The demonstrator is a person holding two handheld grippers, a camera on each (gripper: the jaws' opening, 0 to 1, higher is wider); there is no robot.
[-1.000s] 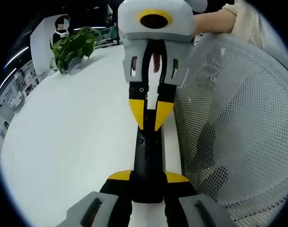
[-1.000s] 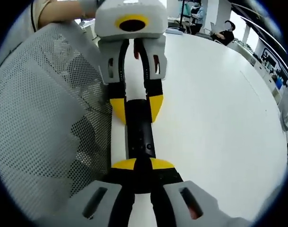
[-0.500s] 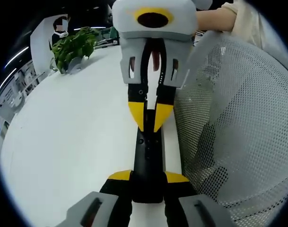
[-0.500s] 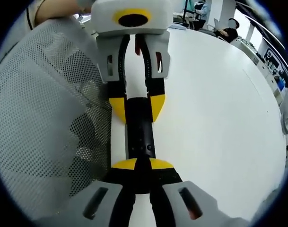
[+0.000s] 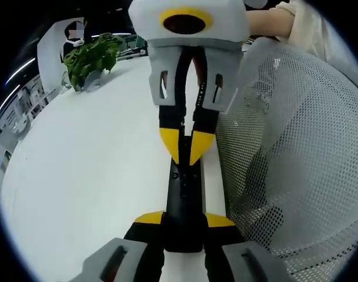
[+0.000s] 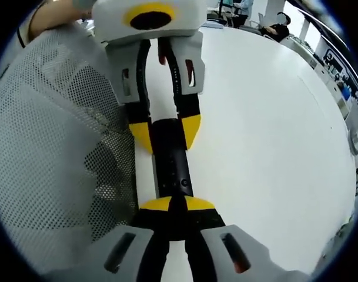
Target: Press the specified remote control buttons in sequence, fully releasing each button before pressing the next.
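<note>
A wide white table [image 5: 90, 170] spreads under both views. Beside it stands a grey mesh chair back [image 5: 290, 153], which lies to the right in the left gripper view and to the left in the right gripper view. A person's sleeve [image 5: 311, 23] and forearm show above the mesh at the top right of the left gripper view.

A potted green plant [image 5: 91, 59] sits at the far edge of the table, upper left in the left gripper view.

The black remote [image 5: 183, 202] lies just above the table near its chair-side edge, lengthwise between the two grippers. Small buttons show on its top face.

The left hand-held gripper [image 5: 184, 219] rises from the bottom of the left gripper view, its yellow-tipped jaws pinching the near end of the remote from either side. In the right gripper view it comes in from the top, clasping the remote's far end.

The right hand-held gripper [image 6: 176, 204] has its yellow tips pressed together, touching over the remote's near end in the right gripper view. In the left gripper view it comes down from the top, tips meeting in a point on the remote's upper face.
</note>
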